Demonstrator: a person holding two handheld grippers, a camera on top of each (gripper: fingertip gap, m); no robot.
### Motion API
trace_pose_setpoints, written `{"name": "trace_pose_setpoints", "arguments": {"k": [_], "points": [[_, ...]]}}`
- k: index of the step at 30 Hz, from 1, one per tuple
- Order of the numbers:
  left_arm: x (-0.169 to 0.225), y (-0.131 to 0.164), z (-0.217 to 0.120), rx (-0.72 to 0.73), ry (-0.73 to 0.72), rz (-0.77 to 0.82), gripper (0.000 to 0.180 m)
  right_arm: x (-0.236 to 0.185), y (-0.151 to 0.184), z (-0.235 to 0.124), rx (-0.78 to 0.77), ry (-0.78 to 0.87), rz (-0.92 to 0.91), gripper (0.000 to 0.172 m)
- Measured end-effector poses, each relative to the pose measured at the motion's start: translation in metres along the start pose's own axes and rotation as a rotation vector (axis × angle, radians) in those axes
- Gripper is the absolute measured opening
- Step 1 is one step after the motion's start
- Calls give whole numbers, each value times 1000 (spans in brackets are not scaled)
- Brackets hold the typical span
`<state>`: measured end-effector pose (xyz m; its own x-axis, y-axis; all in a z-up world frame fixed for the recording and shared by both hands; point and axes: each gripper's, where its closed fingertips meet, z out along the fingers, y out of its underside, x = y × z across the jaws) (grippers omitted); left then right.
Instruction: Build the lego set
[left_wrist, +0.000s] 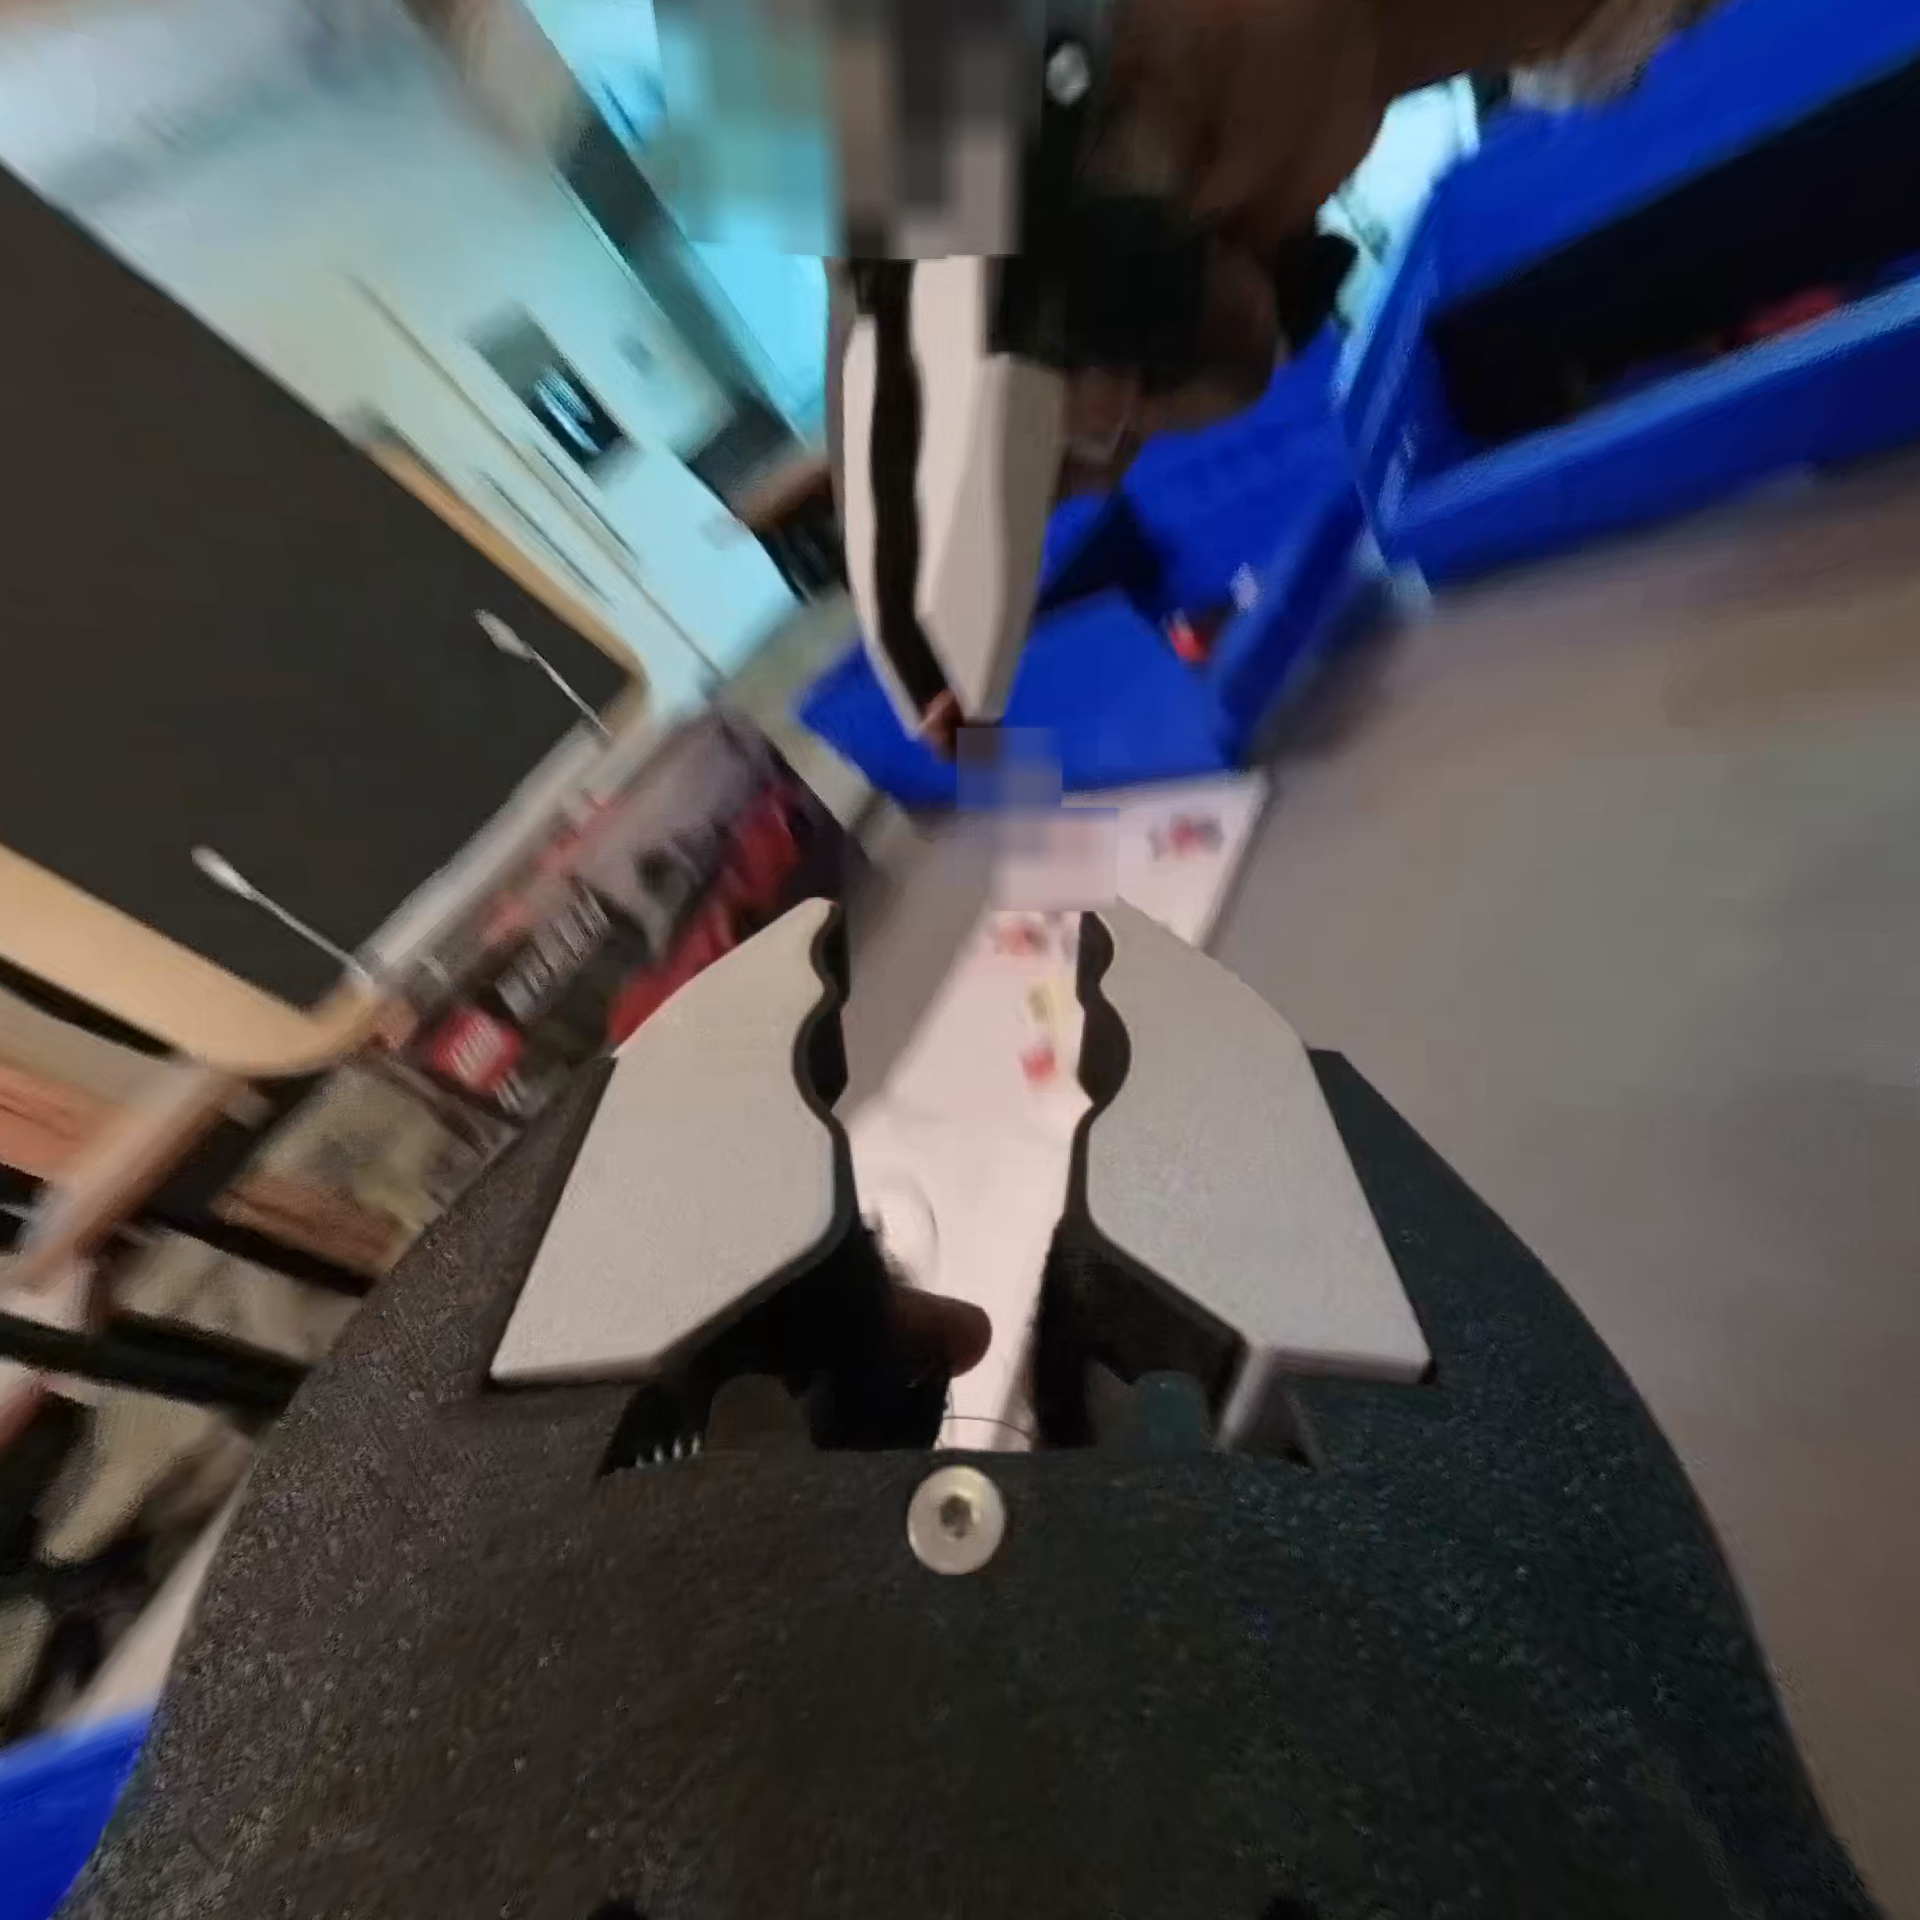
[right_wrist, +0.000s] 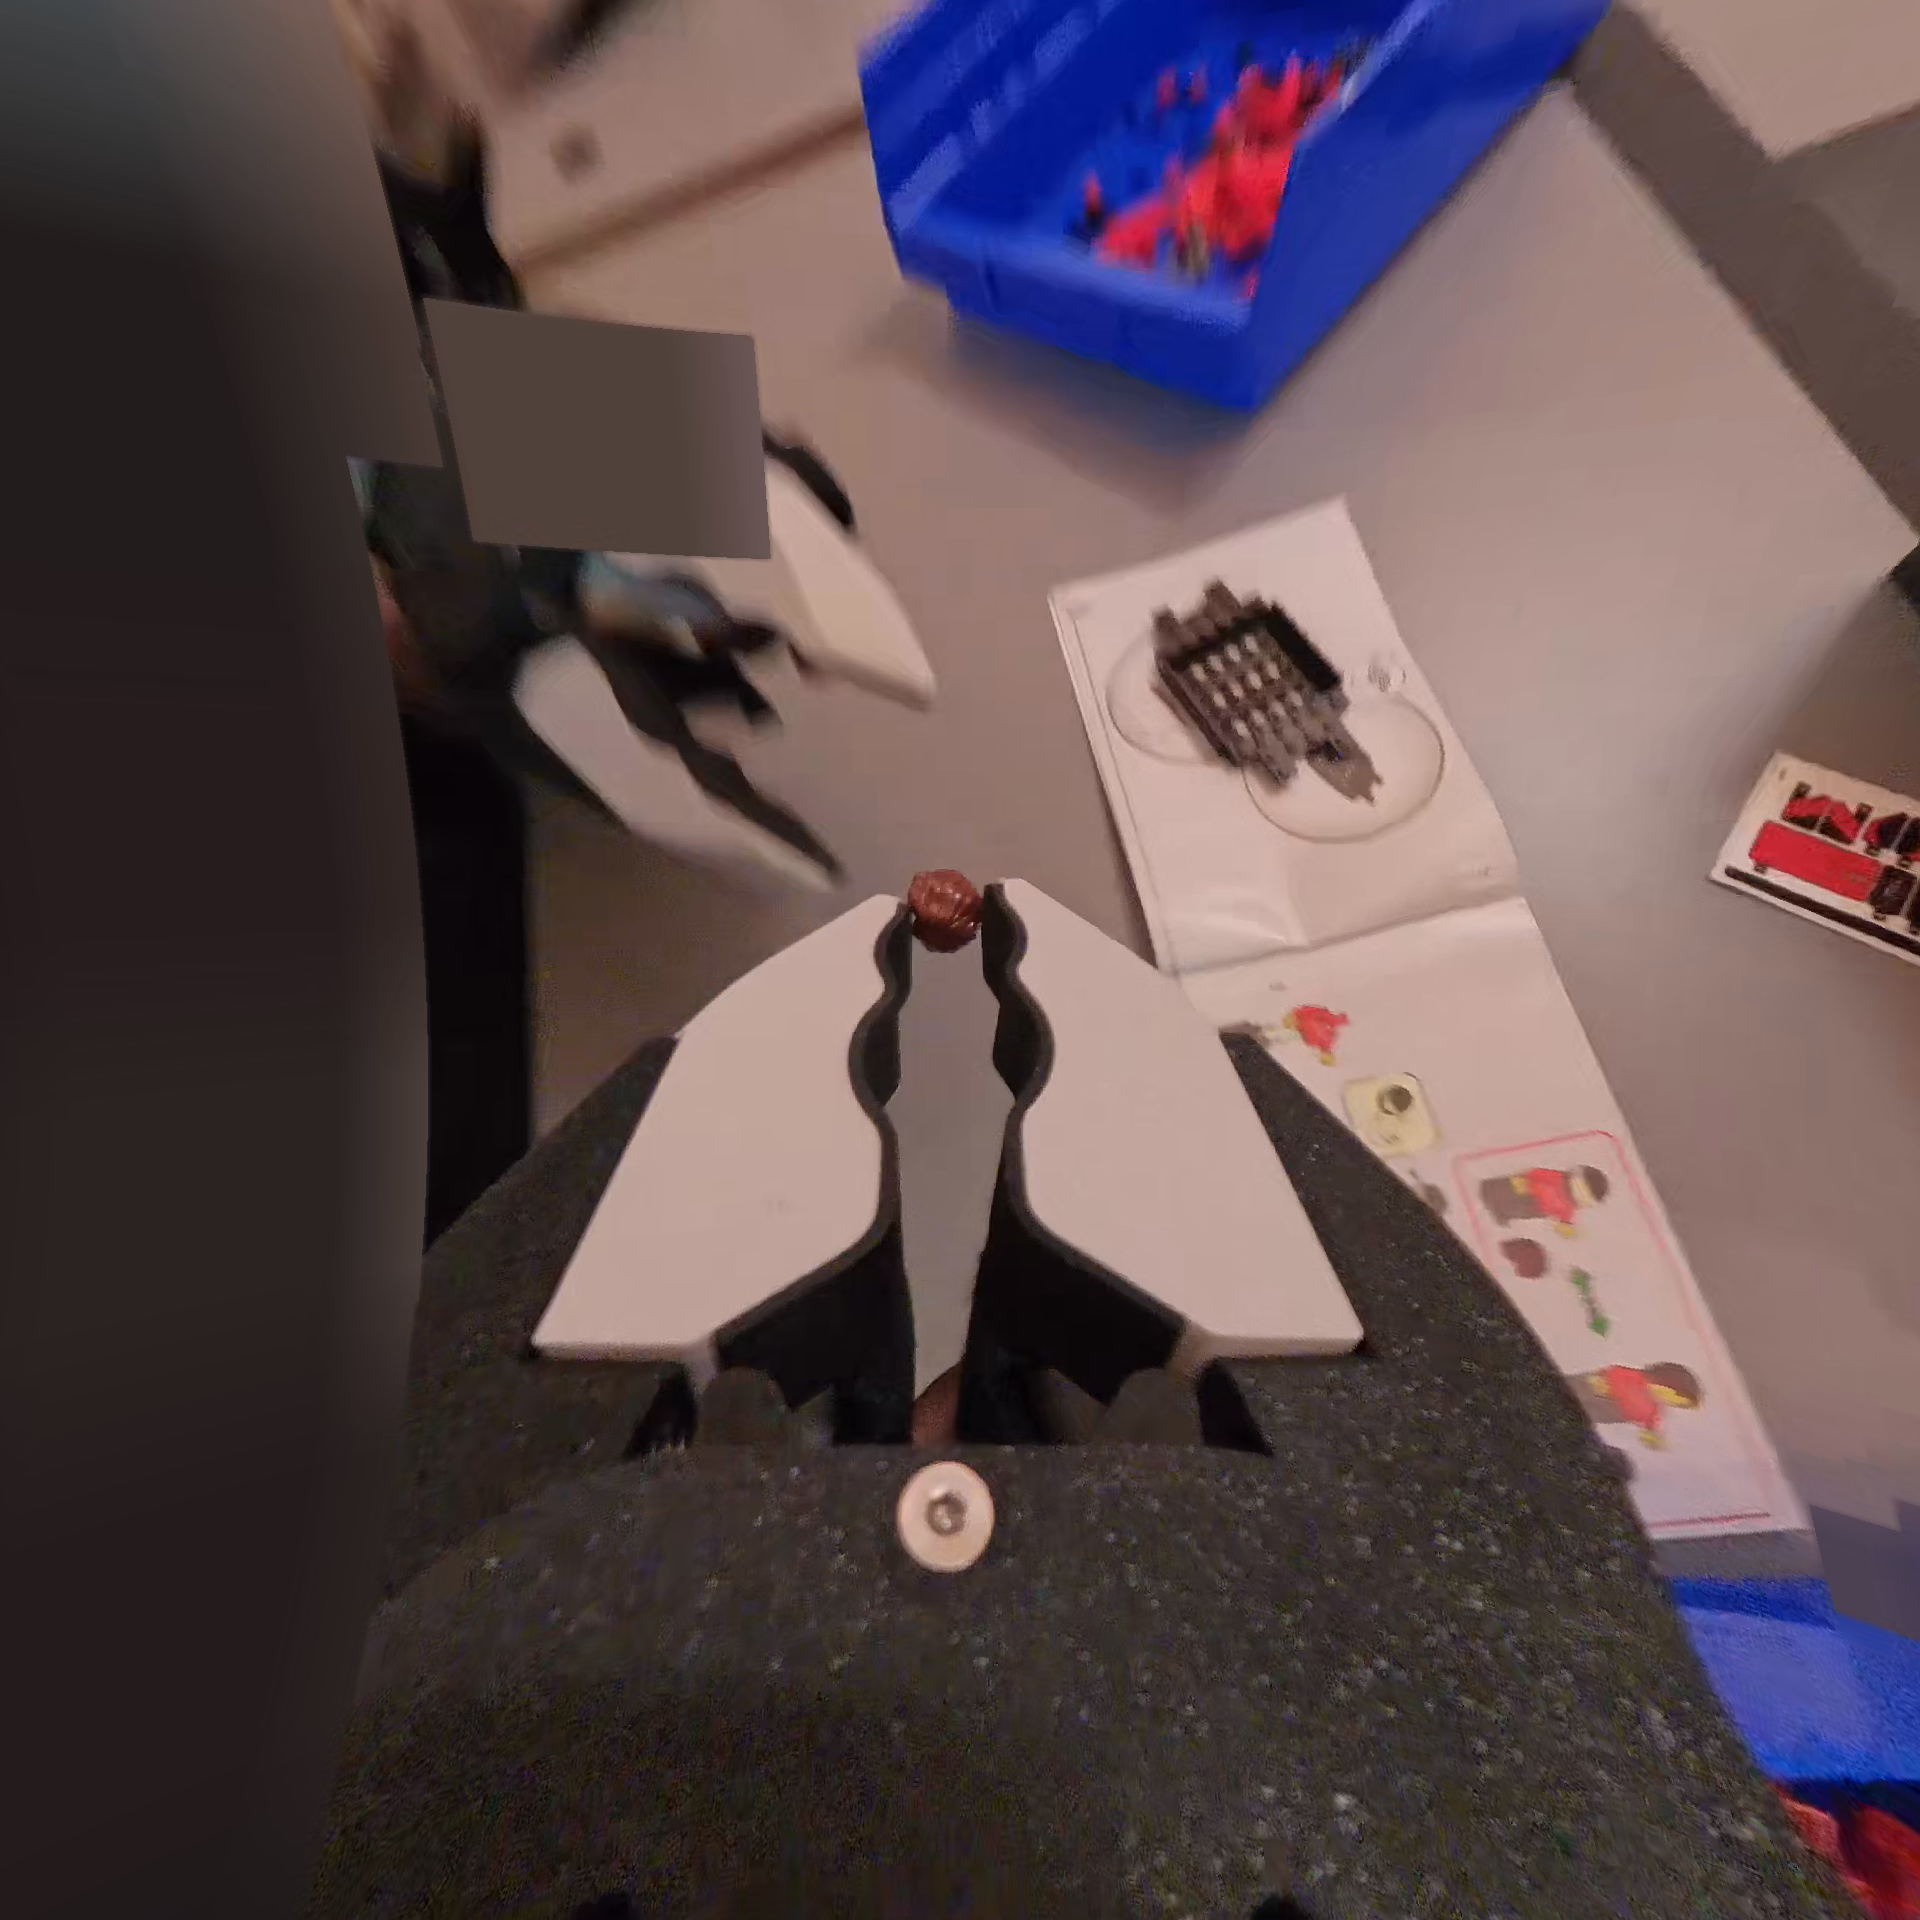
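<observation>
The right hand-held gripper (right_wrist: 945, 920) pinches a small brown piece (right_wrist: 943, 912) at its fingertips above the tabletop (right_wrist: 1039, 499); the left hand-held gripper (left_wrist: 961, 945) stands wide and empty over the booklet (right_wrist: 1340, 935).

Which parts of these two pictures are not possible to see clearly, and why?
- Left wrist view: shelves at left, motion blur.
- Left wrist view: blue bins, contents blurred.
- Right wrist view: left gripper, smeared by motion.
- Right wrist view: sticker sheet, cut by right edge.

Left gripper (left_wrist: 961, 935), right gripper (right_wrist: 943, 914): pale grey fingers (right_wrist: 1122, 1143), wavy black pads, speckled black body (right_wrist: 987, 1714), silver hex screw (right_wrist: 944, 1515) centred.
</observation>
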<state>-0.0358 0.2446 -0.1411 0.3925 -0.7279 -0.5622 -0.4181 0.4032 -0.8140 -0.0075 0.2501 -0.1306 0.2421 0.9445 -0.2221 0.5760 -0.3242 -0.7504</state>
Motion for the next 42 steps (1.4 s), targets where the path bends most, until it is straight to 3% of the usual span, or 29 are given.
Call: {"name": "trace_pose_setpoints", "arguments": {"k": [3,5,7,10,15,21,25,34,42], "points": [[-24,53,-39,-231,86,-279,34,15,39,47,-197,43,-144,13],[-38,62,-56,-237,99,-477,32,21,61,74,-287,47,-213,13],[-39,60,-66,-197,138,-561,34,26,78,94,-358,56,-266,13],[-49,70,-71,-191,46,-546,35,26,91,108,-424,61,-343,13],[-39,88,-68,-251,61,-536,38,25,100,116,-470,52,-391,13],[-43,87,-68,-221,25,-525,37,26,109,121,-492,22,-349,13],[-46,86,-70,-198,11,-543,37,29,110,119,-490,27,-326,26],[-38,92,-64,-228,30,-529,37,38,80,73,-297,87,-224,37],[-25,103,-54,-263,54,-541,45,70,62,-51,-170,365,-176,41]]}}
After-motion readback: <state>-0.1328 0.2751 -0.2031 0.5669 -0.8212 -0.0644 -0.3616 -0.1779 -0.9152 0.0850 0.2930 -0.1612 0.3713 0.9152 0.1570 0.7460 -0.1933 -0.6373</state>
